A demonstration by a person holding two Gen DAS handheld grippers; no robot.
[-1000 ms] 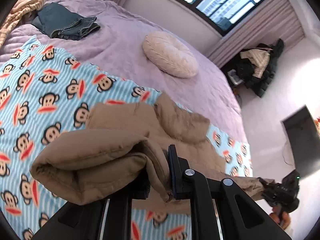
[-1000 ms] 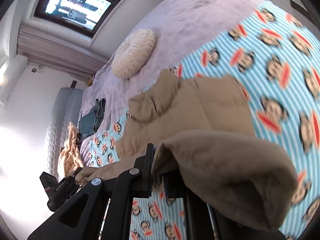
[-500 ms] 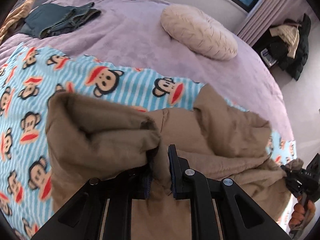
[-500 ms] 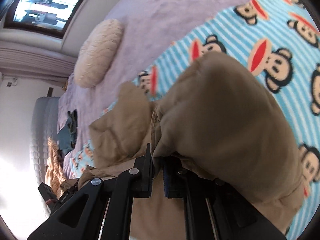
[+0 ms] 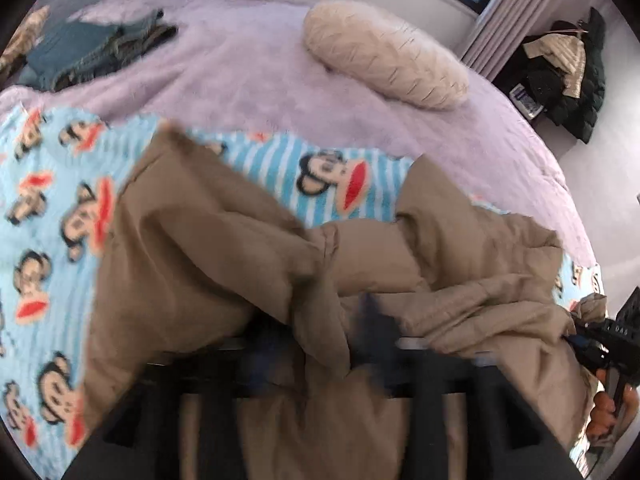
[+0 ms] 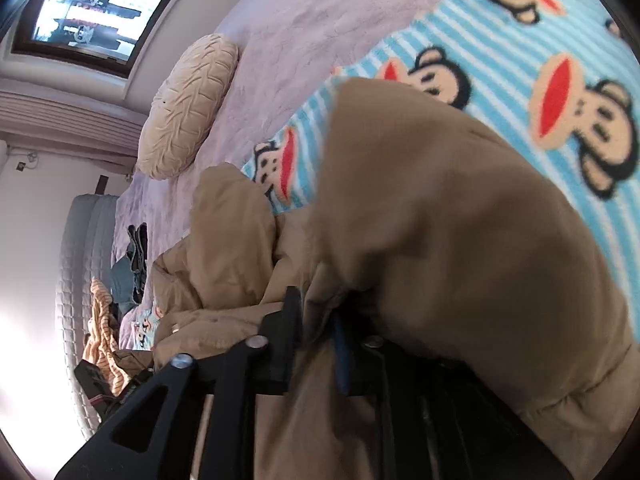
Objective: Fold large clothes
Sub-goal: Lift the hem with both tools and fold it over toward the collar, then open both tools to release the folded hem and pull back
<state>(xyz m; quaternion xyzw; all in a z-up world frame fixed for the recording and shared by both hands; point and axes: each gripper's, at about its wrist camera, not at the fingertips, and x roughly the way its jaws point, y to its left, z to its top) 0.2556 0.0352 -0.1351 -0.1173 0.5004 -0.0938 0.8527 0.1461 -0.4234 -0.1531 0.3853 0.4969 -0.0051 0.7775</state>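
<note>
A large tan padded jacket [image 5: 192, 248] lies on a blue monkey-print blanket [image 5: 48, 208] on the bed. My left gripper [image 5: 320, 336] is blurred by motion; its jaws stand apart with a fold of jacket fabric between them. My right gripper [image 6: 316, 320] has jacket fabric [image 6: 460, 240] bunched between and over its jaws, which stand a little apart. The right gripper also shows at the right edge of the left wrist view [image 5: 600, 344], against the jacket's edge. The jacket's hood [image 6: 232, 216] lies toward the pillow.
A round cream pillow [image 5: 384, 56] and folded jeans [image 5: 88, 48] lie on the purple bedspread [image 5: 240, 72]. A striped garment [image 6: 102, 320] lies at the bed's far end. Dark clothes [image 5: 568, 64] are piled by the curtain. A window [image 6: 96, 12] is behind the bed.
Both grippers carried the jacket's folded edge forward and down onto the jacket body. The left jaws, shut on fabric before, now appear spread; the right jaws have also widened.
</note>
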